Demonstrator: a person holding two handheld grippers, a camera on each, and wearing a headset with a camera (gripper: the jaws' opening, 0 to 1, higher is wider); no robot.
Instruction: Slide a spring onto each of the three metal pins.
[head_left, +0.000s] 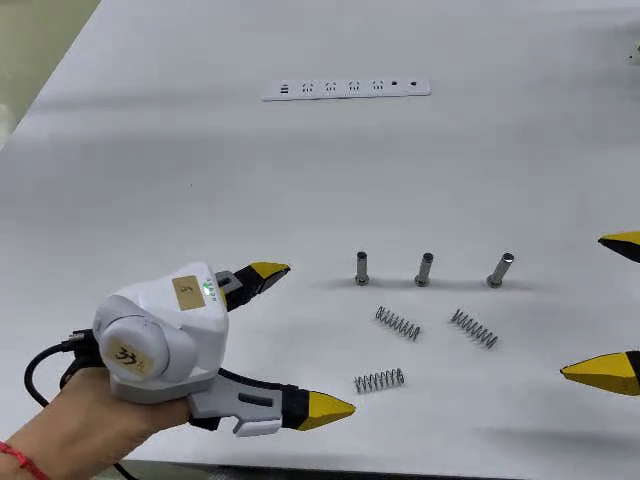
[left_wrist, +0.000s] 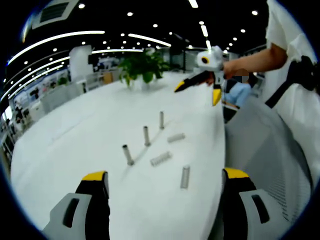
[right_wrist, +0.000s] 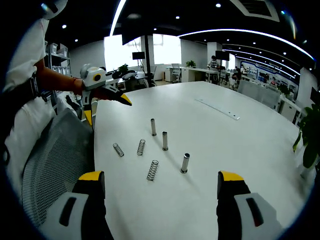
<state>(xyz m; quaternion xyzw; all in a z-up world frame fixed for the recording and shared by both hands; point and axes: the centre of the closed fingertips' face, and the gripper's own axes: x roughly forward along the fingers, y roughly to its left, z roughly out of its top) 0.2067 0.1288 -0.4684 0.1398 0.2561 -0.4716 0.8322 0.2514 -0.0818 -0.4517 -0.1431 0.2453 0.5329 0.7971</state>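
Three short metal pins (head_left: 362, 267) (head_left: 425, 268) (head_left: 500, 269) stand upright in a row on the white table (head_left: 200, 180), all bare. In front of them lie three loose springs (head_left: 397, 322) (head_left: 473, 328) (head_left: 379, 380). My left gripper (head_left: 300, 338) is at the lower left, held in a hand, open and empty, its yellow tips pointing toward the springs. My right gripper (head_left: 612, 307) enters from the right edge, also open and empty. The left gripper view has the pins (left_wrist: 146, 135) and springs (left_wrist: 160, 159) ahead of its jaws; the right gripper view has its pins (right_wrist: 164, 140) and springs (right_wrist: 152, 170) likewise.
A white power strip (head_left: 346, 88) lies flat at the far side of the table. The table's front edge runs just below the left gripper. A grey mesh chair (right_wrist: 55, 165) stands by the table edge, next to the person.
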